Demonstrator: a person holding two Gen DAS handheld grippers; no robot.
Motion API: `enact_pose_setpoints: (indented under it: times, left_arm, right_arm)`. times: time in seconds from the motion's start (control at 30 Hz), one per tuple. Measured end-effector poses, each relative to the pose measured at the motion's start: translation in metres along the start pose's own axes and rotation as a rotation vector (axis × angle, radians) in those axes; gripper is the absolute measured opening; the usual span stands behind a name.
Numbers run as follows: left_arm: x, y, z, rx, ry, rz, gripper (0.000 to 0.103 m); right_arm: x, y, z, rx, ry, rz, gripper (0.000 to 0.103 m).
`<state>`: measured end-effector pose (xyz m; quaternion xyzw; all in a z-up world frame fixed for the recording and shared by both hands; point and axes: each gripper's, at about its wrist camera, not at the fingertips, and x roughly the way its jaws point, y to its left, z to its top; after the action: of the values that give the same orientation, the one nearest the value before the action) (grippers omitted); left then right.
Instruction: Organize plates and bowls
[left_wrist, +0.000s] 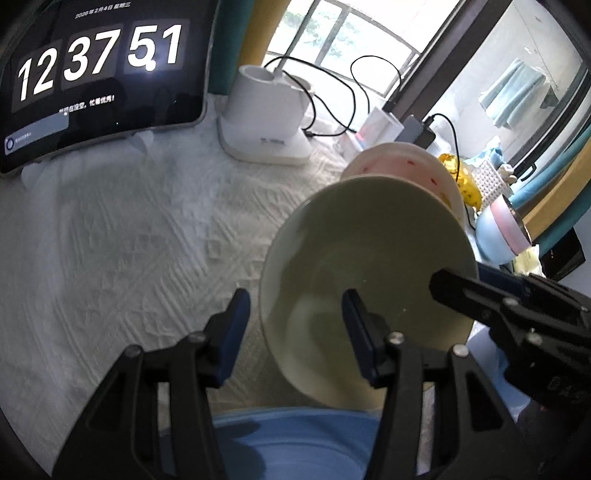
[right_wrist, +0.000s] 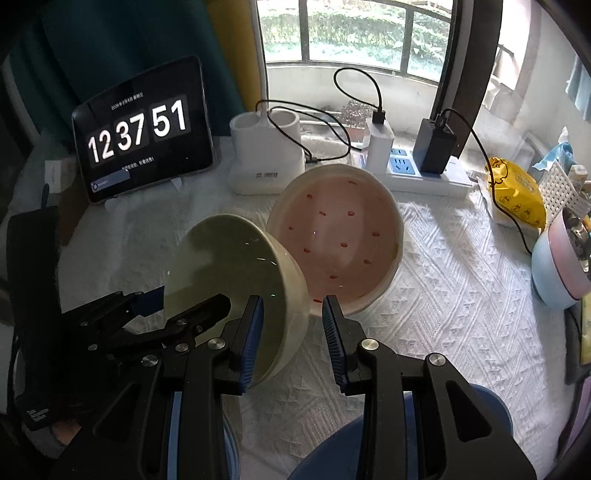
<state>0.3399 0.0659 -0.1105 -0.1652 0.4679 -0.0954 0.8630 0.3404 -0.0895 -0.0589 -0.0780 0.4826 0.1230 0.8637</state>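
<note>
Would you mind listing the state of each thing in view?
Green bowl: empty, tilted on edge.
Pink bowl: empty, tilted, behind green bowl.
Tablet: on, showing a clock.
Black charger: plugged in.
Left gripper: astride green bowl's rim; grip unclear.
Right gripper: astride green bowl's rim; grip unclear.

Just ahead of the right gripper (right_wrist: 292, 321) the way is blocked: the green bowl (right_wrist: 236, 280), tipped on edge, has its rim between the spread jaws, and the pink dotted bowl (right_wrist: 338, 243) leans directly behind it. To its left the left gripper (right_wrist: 184, 306) crowds in against the green bowl. To its right the white tablecloth (right_wrist: 454, 295) lies bare as far as the yellow packet (right_wrist: 517, 195) and a pastel container (right_wrist: 557, 266) at the edge. Far ahead, a clock tablet (right_wrist: 142, 147), a white holder (right_wrist: 266, 155) and a power strip (right_wrist: 417, 173) with looping cables line the window side. Below both grippers sits a blue plate (left_wrist: 295, 443). Left of the left gripper, open cloth reaches to the tablet.
</note>
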Motion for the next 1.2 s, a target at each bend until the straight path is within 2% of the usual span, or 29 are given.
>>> enact_pose_setpoints:
  times: [0.27,0.5,0.57,0.63,0.83,1.2]
  left_arm:
    - [-0.001,-0.006,-0.004,0.043,-0.018,0.03,0.053]
    - [-0.003,-0.007,-0.004,0.055,-0.044,0.022,0.052]
    - [-0.003,-0.007,-0.004,0.058,-0.044,0.017,0.049]
    - [-0.001,-0.009,-0.005,0.073,-0.042,0.009,0.043]
    - [-0.002,-0.008,-0.006,0.071,-0.052,0.005,0.037]
    - [-0.012,-0.013,-0.006,0.107,-0.098,0.0,0.034]
  right_arm:
    - [0.017,-0.003,0.004,0.016,0.036,-0.001,0.033]
    - [0.026,-0.005,0.004,0.028,0.061,0.007,0.029]
    - [0.029,-0.004,0.005,0.03,0.068,0.009,0.027]
    - [0.032,-0.003,0.005,0.025,0.076,0.014,0.024]
    - [0.035,-0.001,0.005,0.012,0.075,0.0,0.021]
    - [0.034,-0.01,-0.001,0.039,0.064,0.014,0.017]
